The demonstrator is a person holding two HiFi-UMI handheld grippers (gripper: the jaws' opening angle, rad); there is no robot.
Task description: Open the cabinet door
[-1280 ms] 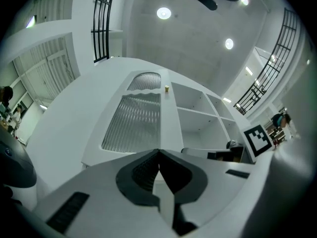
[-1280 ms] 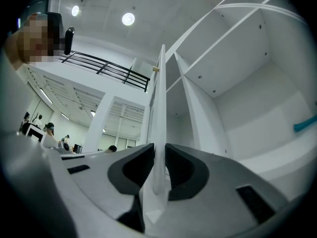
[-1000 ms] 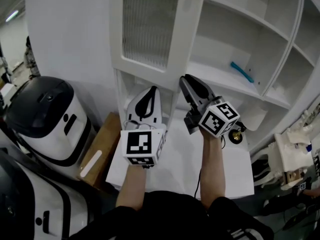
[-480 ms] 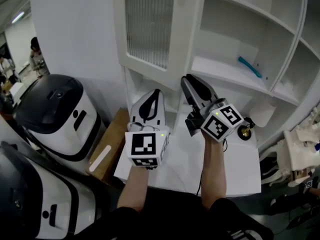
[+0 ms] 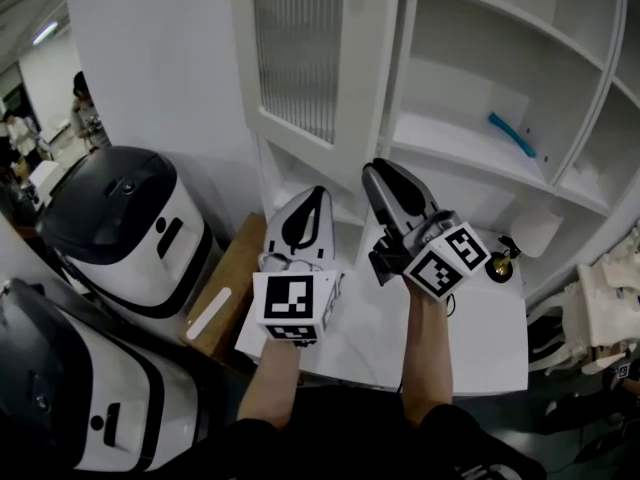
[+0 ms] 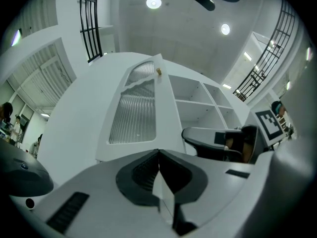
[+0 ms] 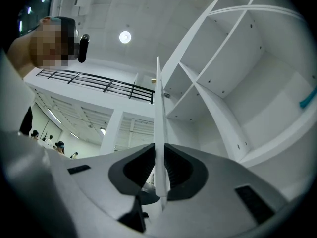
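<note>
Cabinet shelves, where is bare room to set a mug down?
The middle shelf is bare between the cabinet door and the blue tool. The table is bare right of the right forearm. Crowded around the white cup and gold object.

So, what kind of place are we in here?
Likely a big indoor lab or workshop hall: white-and-black machines stand beside the cabinet, and the black railings of an upper level show under a high ceiling.
</note>
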